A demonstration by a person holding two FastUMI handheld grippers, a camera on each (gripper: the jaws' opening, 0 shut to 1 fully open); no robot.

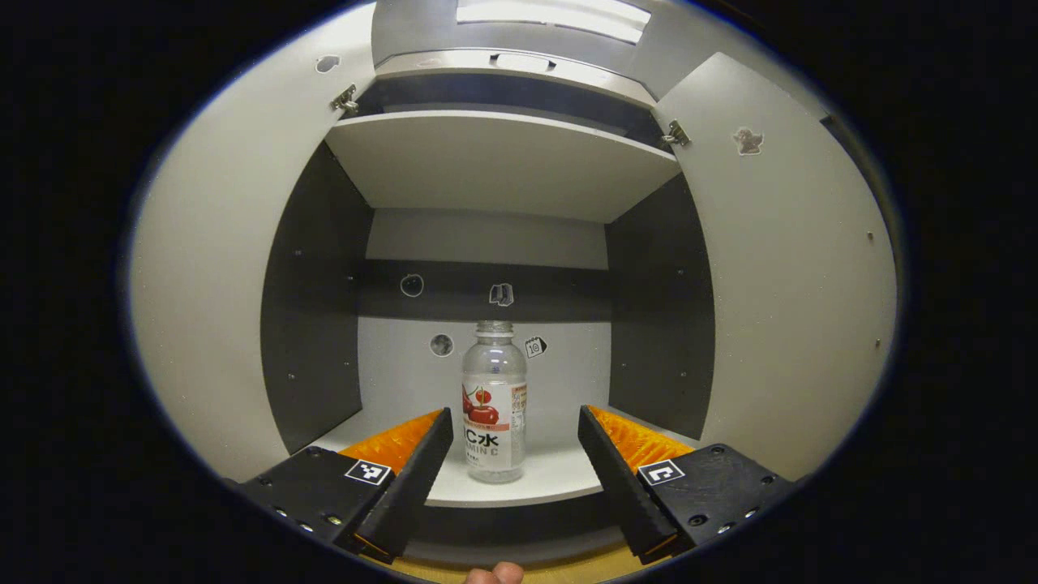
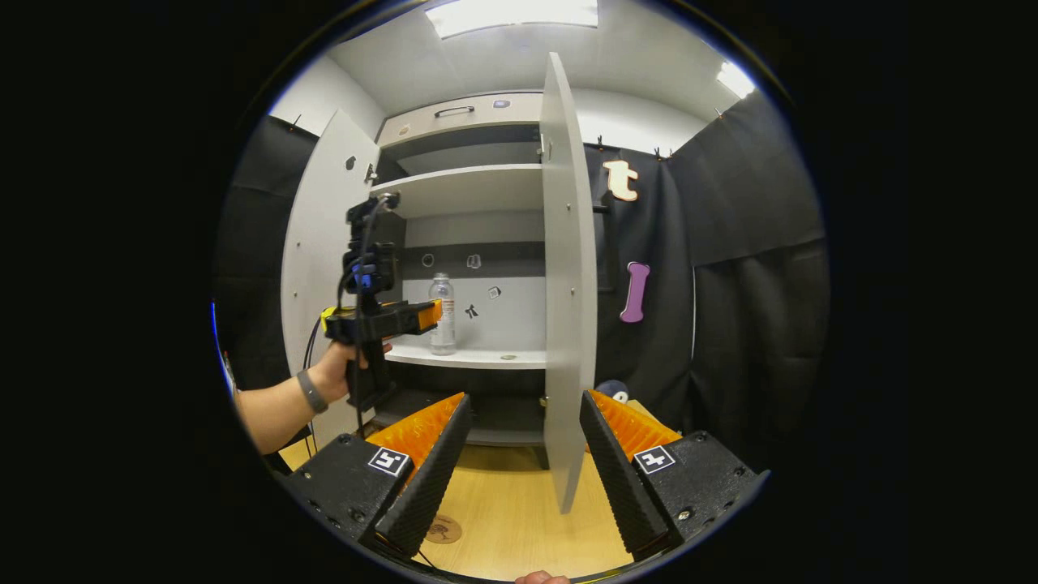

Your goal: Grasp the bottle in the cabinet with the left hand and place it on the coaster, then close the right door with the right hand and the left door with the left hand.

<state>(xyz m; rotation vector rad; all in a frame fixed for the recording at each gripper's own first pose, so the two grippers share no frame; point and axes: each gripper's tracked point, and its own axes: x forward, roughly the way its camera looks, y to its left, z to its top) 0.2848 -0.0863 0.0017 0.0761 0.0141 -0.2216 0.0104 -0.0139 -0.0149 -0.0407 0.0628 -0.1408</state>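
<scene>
A clear bottle (image 1: 494, 401) with a red-and-white label stands upright on the cabinet's lower shelf (image 1: 551, 478). My left gripper (image 1: 513, 430) is open just in front of it, its fingers either side of the bottle's lower half and not touching it. In the right gripper view the bottle (image 2: 442, 315) shows on the shelf with the left gripper (image 2: 430, 315) held by a hand close before it. My right gripper (image 2: 523, 418) is open and holds nothing, near the edge of the open right door (image 2: 568, 284). The left door (image 2: 320, 243) stands open. A round coaster (image 2: 443, 530) lies on the wooden table.
An upper shelf (image 1: 503, 154) spans the cabinet above the bottle. Small stickers dot the back wall (image 1: 442, 345). The wooden table (image 2: 519, 503) runs in front of the cabinet. Black cloth hangs to the right (image 2: 730, 324). A forearm with a wristband (image 2: 310, 392) reaches in from the left.
</scene>
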